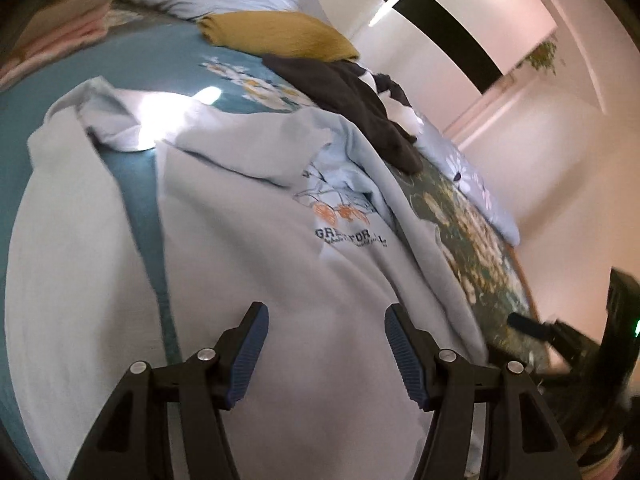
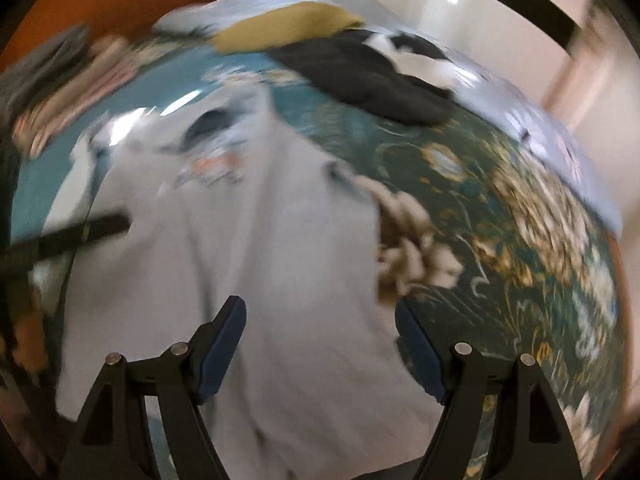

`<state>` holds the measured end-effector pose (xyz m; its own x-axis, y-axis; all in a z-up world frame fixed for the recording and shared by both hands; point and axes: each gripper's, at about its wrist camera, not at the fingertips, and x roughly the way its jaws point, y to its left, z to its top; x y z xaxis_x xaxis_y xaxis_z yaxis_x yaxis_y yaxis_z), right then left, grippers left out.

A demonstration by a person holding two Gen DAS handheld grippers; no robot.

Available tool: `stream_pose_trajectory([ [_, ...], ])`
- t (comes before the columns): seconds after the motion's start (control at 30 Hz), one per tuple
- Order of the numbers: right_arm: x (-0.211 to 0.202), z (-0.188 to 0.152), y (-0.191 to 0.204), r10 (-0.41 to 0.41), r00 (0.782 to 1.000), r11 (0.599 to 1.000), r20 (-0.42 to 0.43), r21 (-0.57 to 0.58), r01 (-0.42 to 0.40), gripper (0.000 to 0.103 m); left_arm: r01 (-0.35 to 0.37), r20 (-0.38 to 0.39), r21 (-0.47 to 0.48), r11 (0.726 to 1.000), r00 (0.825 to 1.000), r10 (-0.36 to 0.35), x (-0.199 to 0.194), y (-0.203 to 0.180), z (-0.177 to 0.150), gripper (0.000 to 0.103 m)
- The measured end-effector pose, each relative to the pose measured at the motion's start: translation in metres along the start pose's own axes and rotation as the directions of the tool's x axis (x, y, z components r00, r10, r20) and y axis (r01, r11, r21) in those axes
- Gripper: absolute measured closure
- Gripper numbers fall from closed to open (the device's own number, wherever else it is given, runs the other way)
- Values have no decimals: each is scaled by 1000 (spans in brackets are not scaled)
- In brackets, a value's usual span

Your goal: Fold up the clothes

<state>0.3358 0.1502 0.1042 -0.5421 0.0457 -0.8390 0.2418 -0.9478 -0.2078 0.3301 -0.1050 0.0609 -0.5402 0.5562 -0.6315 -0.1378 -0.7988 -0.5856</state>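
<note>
Plainly, a pale grey sweatshirt is seen spread over a bed covered in teal fabric with white daisy prints. On its chest a print of orange fruit on thin stems is carried, and beneath it dark capitals are partly read as "GRE" and "FOR"; the smaller script line below cannot be made out. One sleeve is laid out toward the left, with a strip of teal cover shown between it and the body.

The left claw is held wide apart above the lower body of the sweatshirt, with nothing gripped between its blue-padded fingers. The right claw is likewise spread wide over the same garment's right edge, where grey cloth is met by a dark green floral cover; that view is blurred.

Farther back, a mustard garment and a dark brown garment are piled beside each other, and folded pink items are set at the far left.
</note>
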Motion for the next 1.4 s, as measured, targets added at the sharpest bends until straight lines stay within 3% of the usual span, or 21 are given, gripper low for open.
stream_pose_trajectory([
  [0.07, 6, 0, 8, -74, 997, 996, -3, -45, 73, 25, 3, 3, -13, 1000, 1000, -3, 0, 3, 1, 38],
  [0.13, 11, 1, 6, -74, 997, 997, -32, -29, 73, 25, 7, 6, -26, 1000, 1000, -7, -1, 7, 1, 38],
  [0.23, -1, -1, 11, 4, 1000, 999, -16, -33, -4, 25, 12, 10, -45, 999, 1000, -11, -1, 12, 3, 38],
  [0.57, 6, -7, 22, -82, 997, 994, -15, -78, 80, 25, 12, 7, -49, 999, 1000, -12, -3, 16, 2, 38],
  [0.63, 9, -2, 9, -148, 989, 989, 7, -27, 148, 25, 12, 5, -49, 999, 1000, -12, -3, 16, 2, 38],
  [0.73, 14, 7, -7, -168, 986, 985, 20, 34, 167, 25, 11, 3, -49, 999, 1000, -11, -2, 16, 2, 37],
  [0.87, 32, 14, -6, -149, 989, 989, -10, 21, 149, 25, 9, 0, -49, 999, 1000, -9, 0, 16, 1, 37],
  [1.0, 29, 19, 4, -134, 990, 990, 47, -24, 136, 25, 8, -1, -48, 999, 1000, -8, 1, 15, 1, 36],
  [1.07, 28, 25, 3, -177, 980, 983, 86, -25, 180, 25, 7, -1, -45, 999, 1000, -7, 2, 15, 1, 36],
  [1.27, 54, 56, -23, -263, 960, 965, 99, 18, 262, 25, 5, -1, -40, 999, 1000, -5, 3, 14, 0, 36],
  [1.4, 65, 83, -53, -385, 910, 923, 151, 71, 379, 25, 5, 1, -35, 999, 1000, -5, 4, 13, 0, 35],
])
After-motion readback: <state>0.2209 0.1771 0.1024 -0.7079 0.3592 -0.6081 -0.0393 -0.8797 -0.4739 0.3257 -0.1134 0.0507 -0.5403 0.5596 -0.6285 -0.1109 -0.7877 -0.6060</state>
